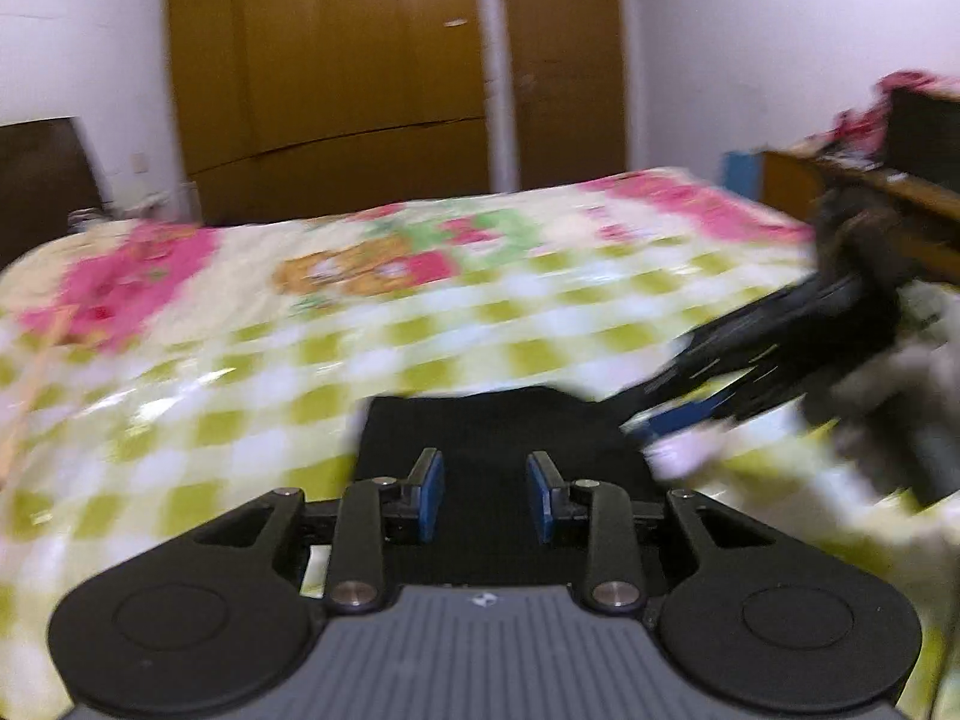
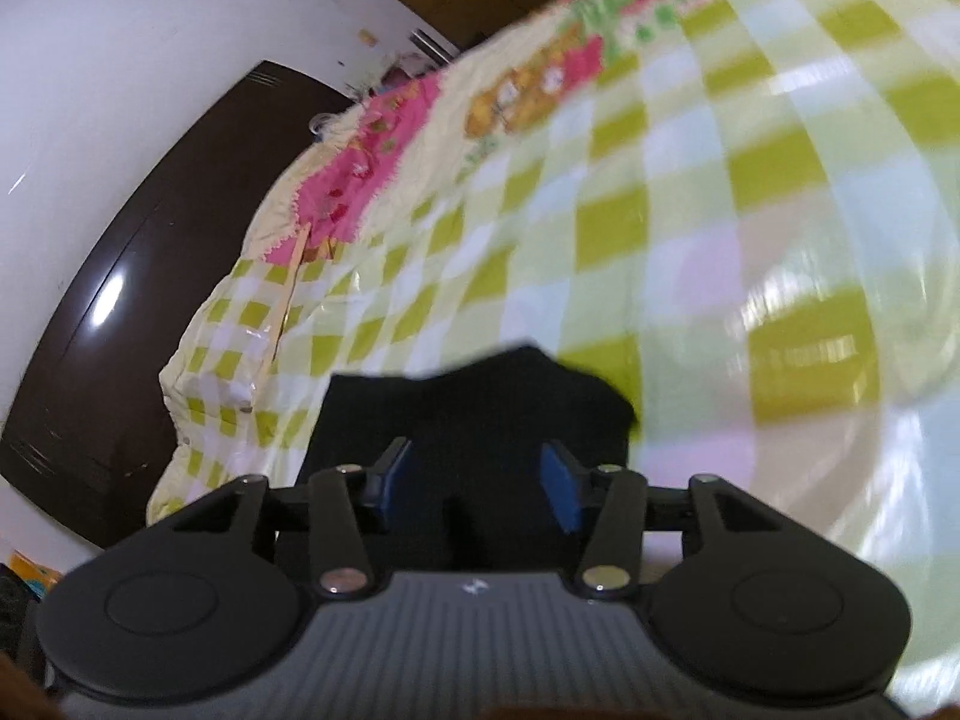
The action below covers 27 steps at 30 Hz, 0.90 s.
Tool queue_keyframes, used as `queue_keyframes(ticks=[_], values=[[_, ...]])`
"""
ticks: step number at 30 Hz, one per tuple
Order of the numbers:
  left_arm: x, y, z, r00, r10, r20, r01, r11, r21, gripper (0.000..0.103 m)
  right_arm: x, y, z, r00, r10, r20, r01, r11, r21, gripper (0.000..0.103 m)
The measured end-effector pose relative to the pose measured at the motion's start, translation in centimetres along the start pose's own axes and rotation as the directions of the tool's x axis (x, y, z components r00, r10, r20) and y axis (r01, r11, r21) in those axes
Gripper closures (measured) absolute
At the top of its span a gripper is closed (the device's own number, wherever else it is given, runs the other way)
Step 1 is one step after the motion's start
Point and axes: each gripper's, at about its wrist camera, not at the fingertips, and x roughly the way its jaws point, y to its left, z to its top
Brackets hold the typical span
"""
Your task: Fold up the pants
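Note:
Black pants (image 1: 504, 438) lie on the bed's green-and-white checked sheet (image 1: 240, 372), right under and ahead of my left gripper (image 1: 487, 495). Its blue pads stand apart with their inner faces bare, and the dark cloth shows only behind the gap. My right gripper (image 1: 654, 420) comes in blurred from the right, beside the pants' right edge. In the right wrist view the right gripper (image 2: 478, 486) is open wide above the same black pants (image 2: 474, 402), with nothing pressed between its pads. The cloth's far edge looks humped, not flat.
The sheet (image 2: 660, 180) has pink flower and bear prints towards the far end. A brown wardrobe (image 1: 336, 78) stands behind the bed. A dark headboard (image 2: 120, 276) is at the bed's left end. A wooden desk (image 1: 870, 180) with clutter sits at the right.

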Motion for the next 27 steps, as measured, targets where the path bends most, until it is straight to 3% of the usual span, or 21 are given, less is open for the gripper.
queue_keyframes(ticks=[3, 5, 7, 9, 10, 11, 14, 18, 23, 27], values=[[2.5, -1.3, -1.1, 0.992, -0.117, -0.048, 0.116, 0.993, -0.023, 0.058, 1.4, -1.2, -0.6, 0.999, -0.050, -0.022, 0.051, 0.998, 0.038, 0.051], [4.2, -1.6, -2.6, 0.980, -0.165, -0.115, 0.161, 0.986, -0.040, 0.058, 2.0, -2.2, -0.6, 1.000, -0.016, -0.007, 0.016, 0.994, 0.112, 0.043], [5.5, -2.1, -4.4, 0.966, -0.175, -0.191, 0.175, 0.984, -0.018, 0.058, 2.4, -2.9, 0.0, 1.000, 0.018, 0.024, -0.022, 0.986, 0.165, 0.042], [5.9, -1.7, -5.5, 0.959, -0.189, -0.211, 0.182, 0.982, -0.051, 0.058, 2.9, -2.9, 0.9, 0.998, 0.029, 0.055, -0.037, 0.988, 0.148, 0.054], [5.8, -1.4, -5.7, 0.959, -0.195, -0.203, 0.184, 0.980, -0.071, 0.058, 3.4, -2.7, 1.5, 0.999, 0.017, 0.048, -0.022, 0.992, 0.122, 0.068], [5.7, -1.2, -5.7, 0.961, -0.195, -0.197, 0.182, 0.980, -0.081, 0.058, 4.1, -2.4, 1.9, 0.999, -0.002, 0.036, -0.002, 0.995, 0.104, 0.079], [5.5, -1.7, -5.8, 0.967, -0.166, -0.195, 0.163, 0.986, -0.031, 0.058, 6.3, -2.3, 2.6, 1.000, -0.017, 0.004, 0.016, 0.995, 0.097, 0.082], [4.2, -1.9, -5.3, 0.973, -0.137, -0.185, 0.142, 0.990, 0.012, 0.057, 6.4, -0.8, 2.5, 0.998, -0.059, 0.005, 0.059, 0.998, 0.029, 0.082], [1.3, 0.3, -3.7, 0.989, -0.076, -0.127, 0.074, 0.997, -0.015, 0.057, 1.4, 1.5, 1.1, 0.998, -0.056, 0.042, 0.055, 0.998, 0.003, 0.072], [0.9, 2.6, -2.6, 0.997, -0.017, -0.079, 0.014, 0.999, -0.035, 0.051, -0.7, 3.6, -2.9, 0.998, -0.053, -0.034, 0.051, 0.997, -0.054, 0.072]])
